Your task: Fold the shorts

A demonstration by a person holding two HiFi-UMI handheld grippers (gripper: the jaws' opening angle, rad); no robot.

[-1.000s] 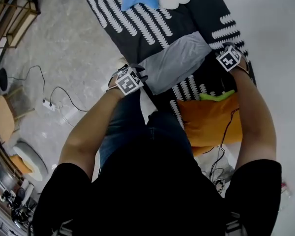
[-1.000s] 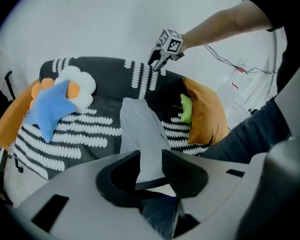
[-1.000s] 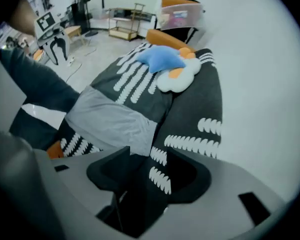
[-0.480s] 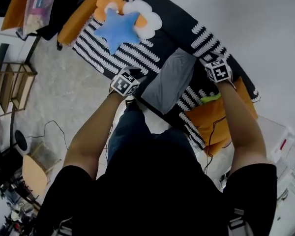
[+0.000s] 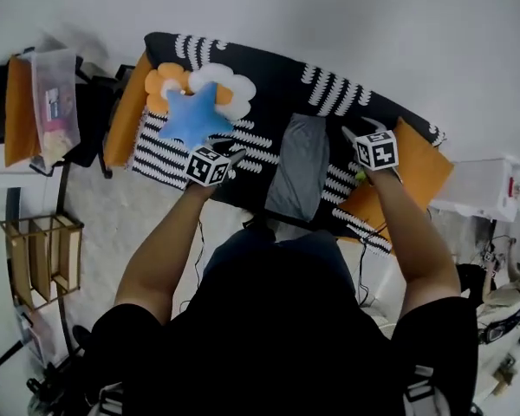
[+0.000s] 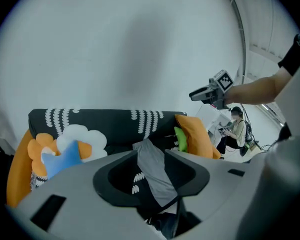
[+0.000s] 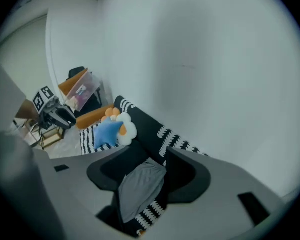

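So the grey shorts [image 5: 299,167] are lying as one long, narrow, smooth strip down the seat of the black-and-white sofa [image 5: 277,85], running from the backrest to the front edge. The left gripper [image 5: 228,156] and right gripper [image 5: 361,133] are hovering either side, jaws spread, gripping nothing.

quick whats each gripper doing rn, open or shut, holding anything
Left gripper: open, holding nothing.
Right gripper: open, holding nothing.
The shorts lie free of both.
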